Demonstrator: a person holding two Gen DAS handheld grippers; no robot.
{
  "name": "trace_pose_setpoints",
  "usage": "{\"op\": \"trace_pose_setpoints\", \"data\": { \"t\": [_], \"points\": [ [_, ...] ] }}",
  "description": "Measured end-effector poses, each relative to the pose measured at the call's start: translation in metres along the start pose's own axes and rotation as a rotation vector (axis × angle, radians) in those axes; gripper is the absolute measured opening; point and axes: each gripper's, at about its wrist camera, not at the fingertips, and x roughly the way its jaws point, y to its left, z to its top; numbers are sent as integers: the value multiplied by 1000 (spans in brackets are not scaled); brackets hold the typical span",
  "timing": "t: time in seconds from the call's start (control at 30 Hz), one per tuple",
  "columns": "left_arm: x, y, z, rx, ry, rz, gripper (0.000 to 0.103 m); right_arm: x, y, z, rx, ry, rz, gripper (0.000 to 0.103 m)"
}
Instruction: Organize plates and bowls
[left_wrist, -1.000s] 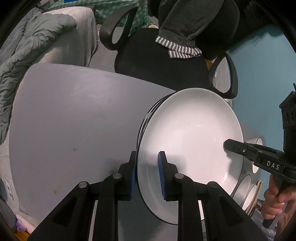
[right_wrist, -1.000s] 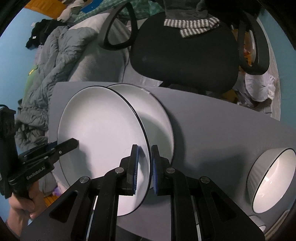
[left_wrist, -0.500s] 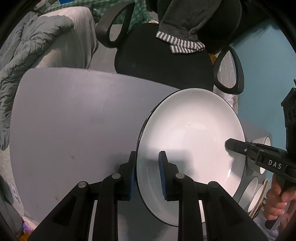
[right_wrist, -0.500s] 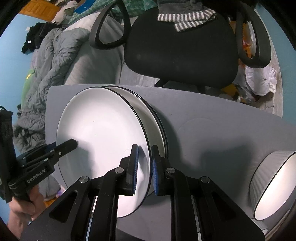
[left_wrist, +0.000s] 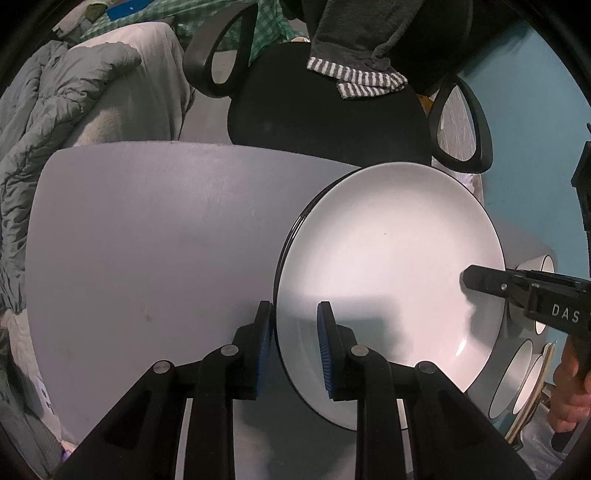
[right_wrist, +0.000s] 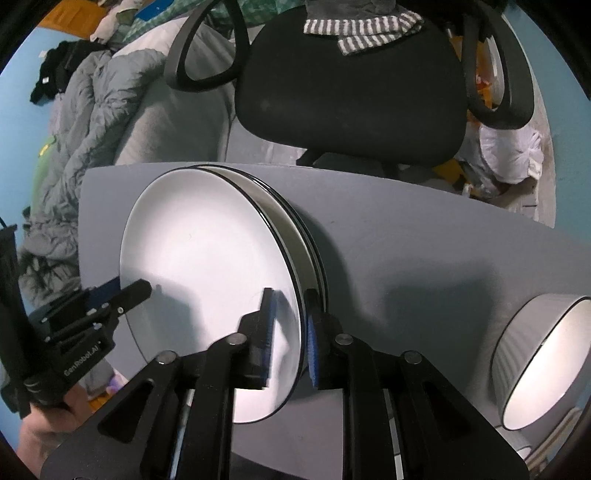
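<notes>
A large white plate with a thin black rim (left_wrist: 388, 266) lies on top of a stack of like plates (right_wrist: 295, 221) on the grey table. It also shows in the right wrist view (right_wrist: 207, 258). My left gripper (left_wrist: 293, 339) straddles the plate's near-left rim, its blue pads a little apart around it. My right gripper (right_wrist: 290, 332) straddles the opposite rim; its jaws have spread and the left finger is blurred. Each gripper shows in the other's view, the right gripper (left_wrist: 476, 277) and the left gripper (right_wrist: 136, 288).
A grey ribbed bowl with a white inside (right_wrist: 546, 354) lies at the table's right. More bowls and plates (left_wrist: 524, 380) stand at the right edge. A black office chair (left_wrist: 325, 110) is behind the grey table (left_wrist: 147, 240). Grey bedding (left_wrist: 74, 92) is at the left.
The held plate has come down onto the stack and covers the plate beneath. My right gripper's jaws have spread apart from the rim. The left gripper's gap looks about the same.
</notes>
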Motion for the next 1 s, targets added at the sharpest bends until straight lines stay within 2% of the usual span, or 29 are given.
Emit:
{"op": "trace_pose_setpoints", "data": {
  "t": [0.1, 0.17, 0.2, 0.23, 0.27, 0.33, 0.5, 0.6, 0.73, 1.0],
  "points": [
    [-3, -3, 0, 5, -16, 1, 27, -3, 6, -2, -11, -5, -12, 28],
    [-6, -6, -1, 15, -28, 8, 33, -6, 9, -4, -23, -9, -30, 34],
    [-8, -7, -1, 17, -31, 10, 39, -8, 11, -4, -27, -15, -38, 39],
    [-11, -9, -2, 20, -43, 12, 43, -12, 14, -5, -34, -31, -66, 49],
    [-14, -10, -3, 21, -52, 13, 43, -15, 14, -6, -42, -49, -100, 54],
    [-19, -13, -5, 23, -63, 12, 44, -24, 19, -7, -69, -92, -148, 55],
    [-37, -18, -12, 9, -97, -2, 45, -44, 23, -10, -73, -125, -140, 56],
    [-55, -21, -19, 1, -139, -16, 50, -60, 31, -16, -83, -172, -163, 58],
    [-86, -27, -29, -1, -220, -35, 60, -82, 41, -26, -81, -236, -183, 69],
    [-141, -43, -53, 6, -334, -59, 60, -121, 51, -53, -60, -320, -214, 72]
  ]
}}
